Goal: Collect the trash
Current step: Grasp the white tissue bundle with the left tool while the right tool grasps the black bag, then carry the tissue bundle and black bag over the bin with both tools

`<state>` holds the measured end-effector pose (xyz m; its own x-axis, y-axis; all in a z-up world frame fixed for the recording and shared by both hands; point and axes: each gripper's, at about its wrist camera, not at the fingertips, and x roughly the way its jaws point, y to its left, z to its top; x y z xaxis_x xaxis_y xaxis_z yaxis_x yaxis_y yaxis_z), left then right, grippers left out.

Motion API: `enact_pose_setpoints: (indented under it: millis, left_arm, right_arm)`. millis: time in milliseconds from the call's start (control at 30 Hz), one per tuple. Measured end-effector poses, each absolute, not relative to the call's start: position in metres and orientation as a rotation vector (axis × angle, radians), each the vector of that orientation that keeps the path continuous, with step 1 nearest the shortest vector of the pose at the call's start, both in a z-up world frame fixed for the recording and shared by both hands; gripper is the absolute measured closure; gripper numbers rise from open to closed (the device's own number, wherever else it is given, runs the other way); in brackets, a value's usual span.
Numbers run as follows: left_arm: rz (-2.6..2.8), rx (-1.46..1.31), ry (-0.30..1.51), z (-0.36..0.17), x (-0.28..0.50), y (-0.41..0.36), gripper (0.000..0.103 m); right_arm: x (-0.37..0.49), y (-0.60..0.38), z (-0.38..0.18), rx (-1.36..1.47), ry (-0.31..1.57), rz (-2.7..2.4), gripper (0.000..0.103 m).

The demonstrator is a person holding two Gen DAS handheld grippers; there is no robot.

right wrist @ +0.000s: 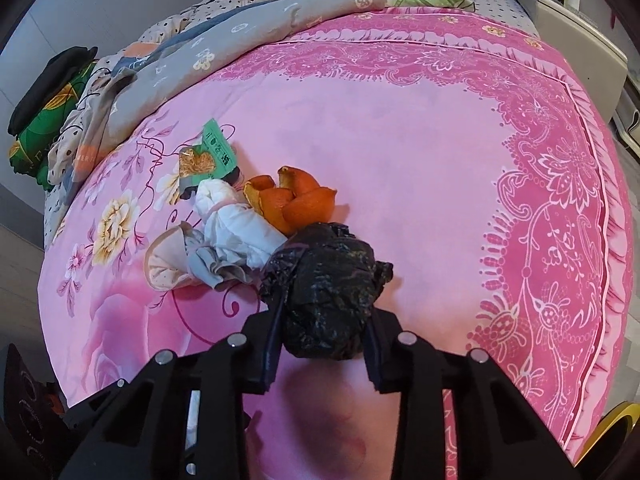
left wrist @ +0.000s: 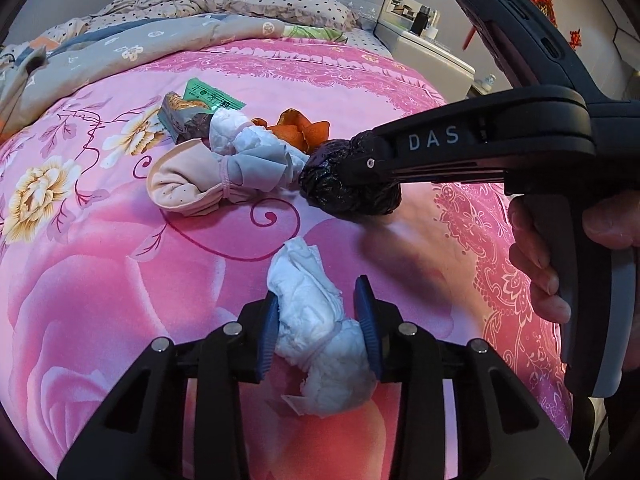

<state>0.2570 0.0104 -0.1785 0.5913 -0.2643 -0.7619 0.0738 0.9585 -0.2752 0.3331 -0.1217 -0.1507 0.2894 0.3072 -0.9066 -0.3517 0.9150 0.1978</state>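
Observation:
My left gripper is shut on a crumpled white tissue and holds it just above the pink bedspread. My right gripper is shut on a crumpled black plastic bag; it also shows in the left wrist view, held above the bed. Behind the bag lie orange peel, a white tissue wad, green snack wrappers, and a pink and grey cloth bundle.
The pink floral bedspread covers the bed. A grey quilt and spotted pillows lie at the far end. A white bedside cabinet stands at the far right. A yellow-rimmed object sits at the lower right.

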Motion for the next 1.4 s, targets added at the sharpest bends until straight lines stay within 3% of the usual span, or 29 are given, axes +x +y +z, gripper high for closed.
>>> enact_pose_setpoints:
  millis: [567,1400]
  left_arm:
    - [-0.261,-0.191,0.892,-0.162,0.24,-0.006,0.071]
    - [-0.404,-0.075,0.781,-0.083,0.179,-0.095,0.071]
  right_arm:
    - [0.344,-0.157,-0.122,0.034,1.107,0.372,0.072]
    - [0.244,-0.305,-0.024,0.185,0.919,0.239,0.072]
